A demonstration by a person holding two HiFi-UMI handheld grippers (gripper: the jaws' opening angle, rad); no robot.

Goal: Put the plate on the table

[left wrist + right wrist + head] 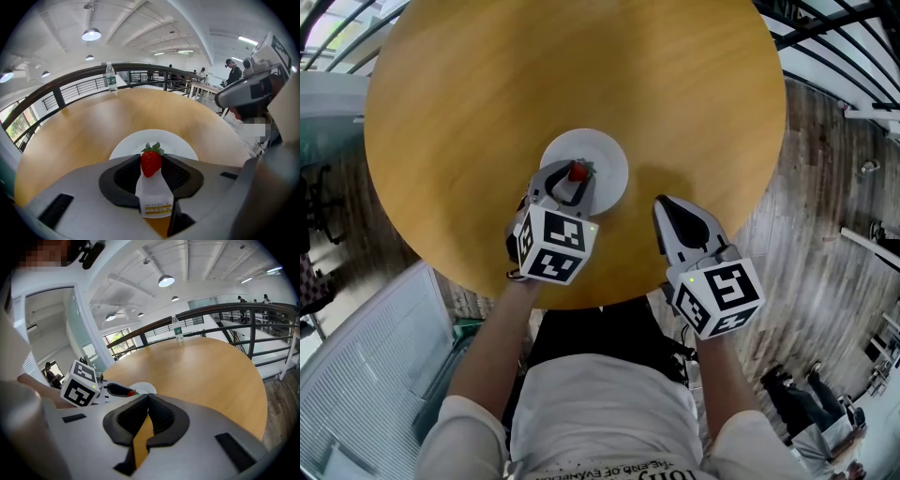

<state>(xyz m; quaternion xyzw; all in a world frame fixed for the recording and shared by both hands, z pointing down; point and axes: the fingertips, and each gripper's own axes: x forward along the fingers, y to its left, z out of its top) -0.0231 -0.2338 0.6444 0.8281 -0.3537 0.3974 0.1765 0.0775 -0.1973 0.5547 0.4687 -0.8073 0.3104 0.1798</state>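
Observation:
A small white plate [605, 155] lies flat on the round wooden table [534, 75], near its front edge. My left gripper [573, 169] hovers over the plate's near side, shut on a red strawberry [151, 163] that has a white tag [154, 192] hanging below it. The plate [133, 143] shows just beyond the jaws, with nothing on it. My right gripper [662, 205] is to the right of the plate over the table's edge. Its jaws meet at the tips and hold nothing. In the right gripper view the plate [144, 388] lies to the left.
A water bottle [111, 77] stands at the table's far edge. A black railing [225, 310] curves behind the table. Wooden floor [825, 187] lies to the right, a white slatted surface [366, 375] at the lower left. People stand in the distance.

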